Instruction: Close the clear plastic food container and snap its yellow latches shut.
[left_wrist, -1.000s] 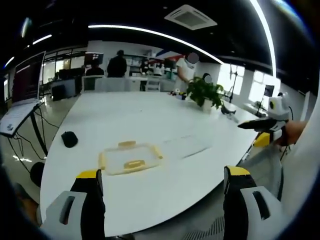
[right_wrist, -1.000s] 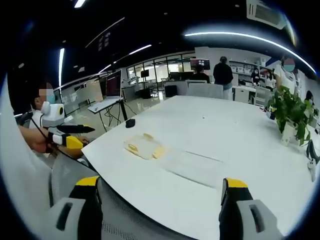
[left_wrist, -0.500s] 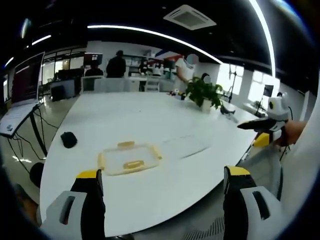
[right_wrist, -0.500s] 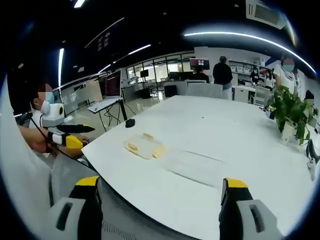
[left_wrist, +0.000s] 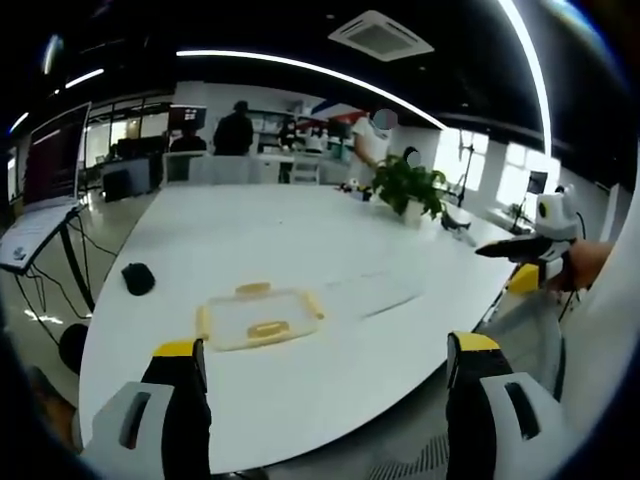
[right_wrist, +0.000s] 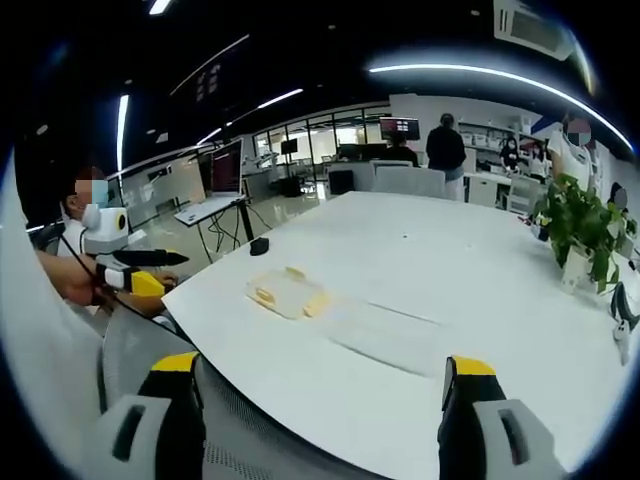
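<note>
Container (left_wrist: 260, 317) with yellow latches (left_wrist: 269, 328) lies flat on the white counter (left_wrist: 300, 240), lower centre-left of the left gripper view; its clear lid (left_wrist: 372, 292) lies just right. Both grippers (left_wrist: 325, 400) (right_wrist: 320, 410) hang released, off the counter's edge.

A potted plant (left_wrist: 408, 186) and black mouse (left_wrist: 138, 278) sit on the white table (left_wrist: 300, 240).

Large white rounded table (left_wrist: 300, 240) mid-frame, dark ceiling with curved white light strips (left_wrist: 300, 66) at top, green potted plant (left_wrist: 410, 185) right of centre, glass-walled offices (right_wrist: 300, 150) upper left
</note>
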